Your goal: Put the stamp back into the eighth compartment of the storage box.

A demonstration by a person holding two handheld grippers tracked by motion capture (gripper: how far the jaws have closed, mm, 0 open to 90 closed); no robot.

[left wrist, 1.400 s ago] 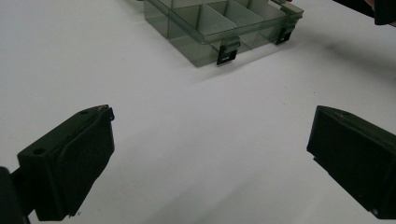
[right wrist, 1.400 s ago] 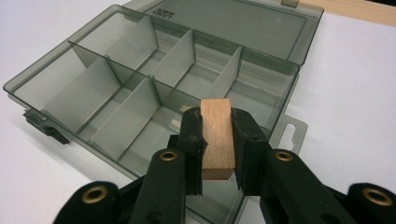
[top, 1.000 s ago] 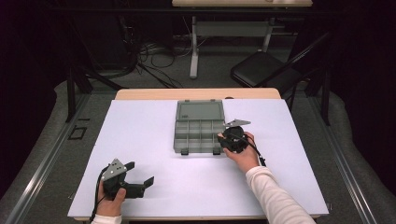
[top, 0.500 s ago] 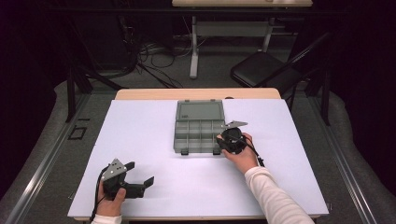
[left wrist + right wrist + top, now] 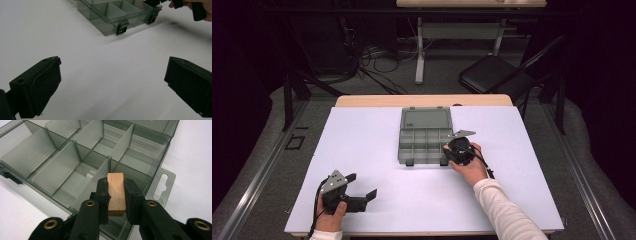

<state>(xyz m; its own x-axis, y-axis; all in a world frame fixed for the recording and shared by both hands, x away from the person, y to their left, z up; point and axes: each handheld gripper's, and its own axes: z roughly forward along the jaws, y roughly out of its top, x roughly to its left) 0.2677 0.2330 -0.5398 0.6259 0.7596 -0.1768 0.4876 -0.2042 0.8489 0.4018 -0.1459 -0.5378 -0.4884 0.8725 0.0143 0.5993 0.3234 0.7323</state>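
Right gripper view: wooden block clamped between the jaws, held over the open organizer box.

Right gripper is closed on the block, pads pressing both long faces, block upright and poking above the jaw tips; it sits over the box's near right corner, above a compartment by the hang-tab side. Box is grey translucent, lid flipped back, dividers in, compartments look empty; it lies mid-table toward the far edge of the white table. Left gripper rests near the table's near left corner, jaws wide apart, nothing between them, well apart from the box. Step in hand, as judged: placing the block into a compartment. Next move likely needs lowering between the dividers, keeping the block clear of the walls, then opening the jaws.
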